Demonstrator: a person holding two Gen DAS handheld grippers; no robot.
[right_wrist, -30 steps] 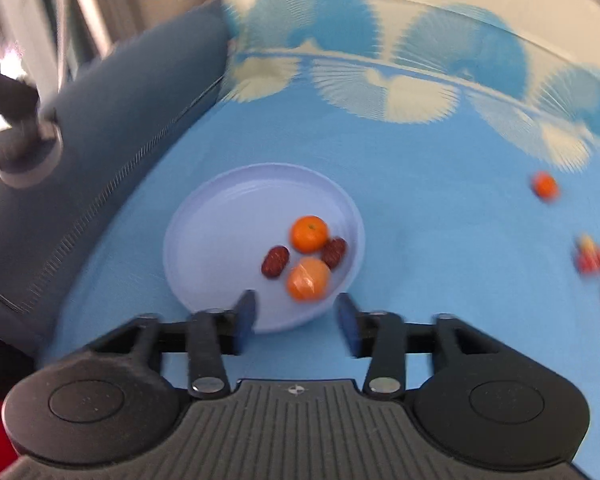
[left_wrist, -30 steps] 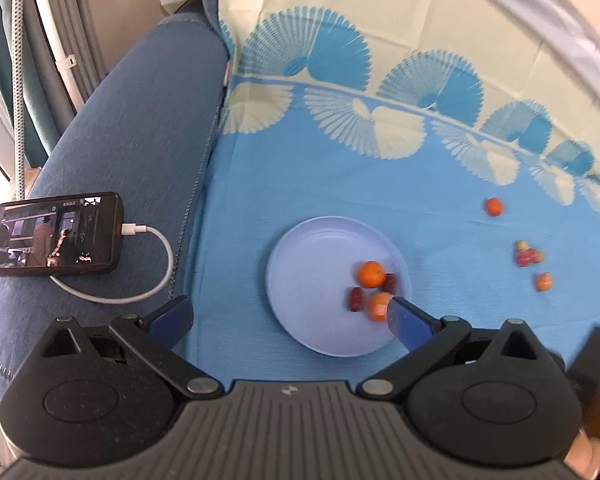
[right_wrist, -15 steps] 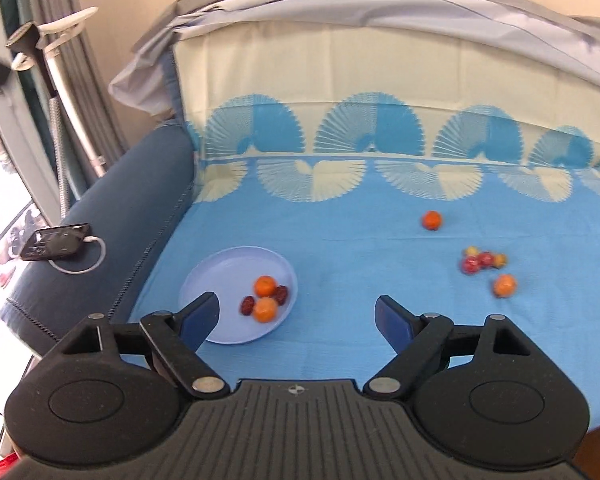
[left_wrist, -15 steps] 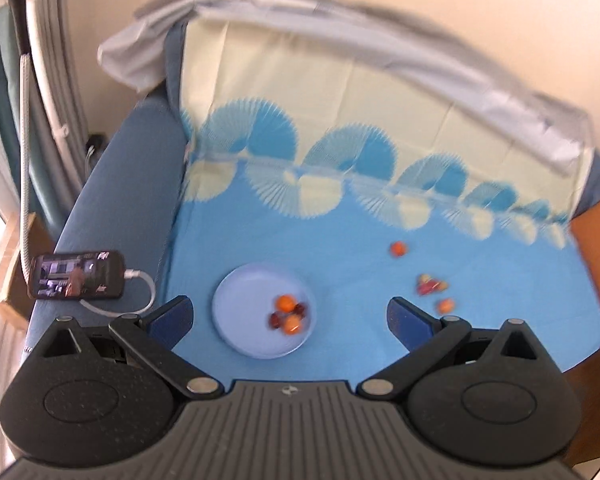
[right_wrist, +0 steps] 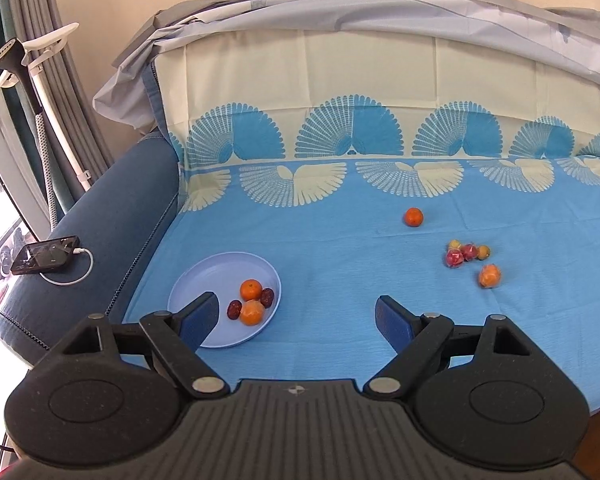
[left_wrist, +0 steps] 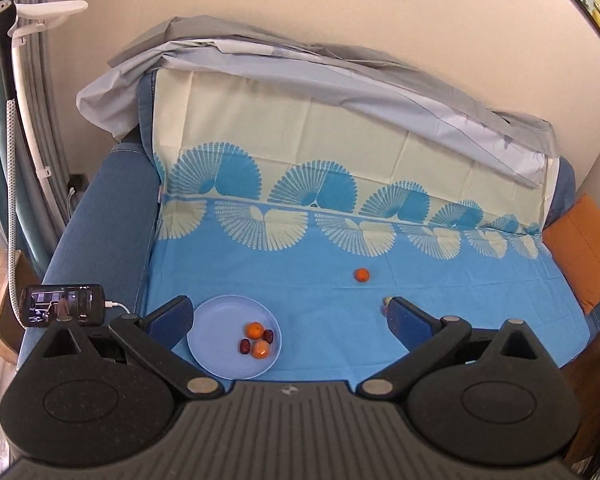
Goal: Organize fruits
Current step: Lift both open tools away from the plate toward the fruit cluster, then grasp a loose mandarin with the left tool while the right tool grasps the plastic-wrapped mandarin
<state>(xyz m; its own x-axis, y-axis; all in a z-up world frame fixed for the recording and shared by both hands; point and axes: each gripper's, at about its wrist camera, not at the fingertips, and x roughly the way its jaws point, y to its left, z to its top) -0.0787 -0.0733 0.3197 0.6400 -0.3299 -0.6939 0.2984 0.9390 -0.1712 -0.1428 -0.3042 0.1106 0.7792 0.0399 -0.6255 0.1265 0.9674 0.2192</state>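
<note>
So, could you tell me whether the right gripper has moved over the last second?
Yes. The right gripper has pulled back and up from the plate, which looks smaller in its view, and its jaws have opened wide.

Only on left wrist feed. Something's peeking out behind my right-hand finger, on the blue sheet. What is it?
Observer: A tight cluster of small fruits, red and yellowish, touching one another. The right wrist view shows it in full.
Operator: Anything else hidden back there?
Observer: Yes, one more orange fruit, lying on the sheet on the near side of the cluster and apart from it.
Operator: Right gripper carrying anything?
Observer: No. The right gripper is empty, its fingers spread wide above the sheet beside the plate.
</note>
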